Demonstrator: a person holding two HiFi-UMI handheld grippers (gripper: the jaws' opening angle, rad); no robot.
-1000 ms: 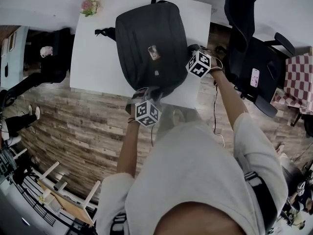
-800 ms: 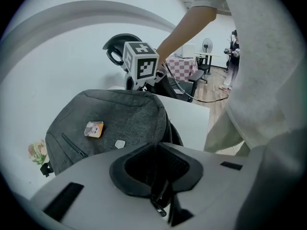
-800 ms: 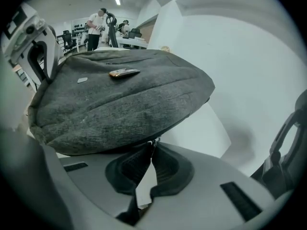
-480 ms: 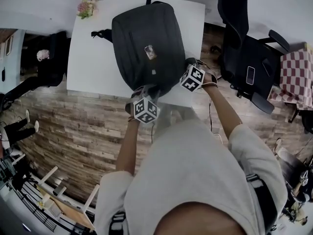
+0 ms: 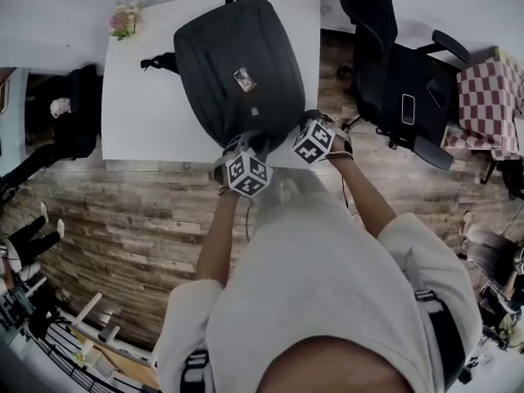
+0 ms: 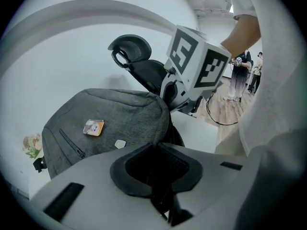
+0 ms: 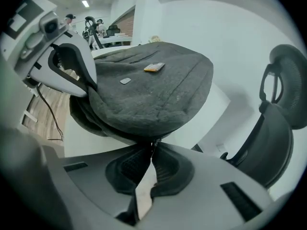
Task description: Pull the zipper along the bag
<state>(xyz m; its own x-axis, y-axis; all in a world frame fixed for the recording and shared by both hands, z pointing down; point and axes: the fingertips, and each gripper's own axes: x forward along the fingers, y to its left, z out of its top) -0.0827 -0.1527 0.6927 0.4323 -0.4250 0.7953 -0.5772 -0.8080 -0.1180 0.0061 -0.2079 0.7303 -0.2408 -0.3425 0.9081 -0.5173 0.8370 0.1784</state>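
A dark grey backpack lies flat on the white table, with an orange tag on its top face. Both grippers are at its near end. My left gripper is shut on dark fabric at the bag's near edge, seen between the pads in the left gripper view. My right gripper sits at the near right corner. In the right gripper view its jaws are shut on a small zipper pull at the seam under the bag's rim. The two grippers are close together.
A black office chair with a phone on its seat stands right of the table. A flower bunch sits at the far left corner. A bag strap trails left. The grippers are over the table's near edge; wood floor lies below.
My right gripper has travelled from the bag's right side round to its near right corner, ending closer to the left gripper. The left gripper shifted slightly along the near edge.
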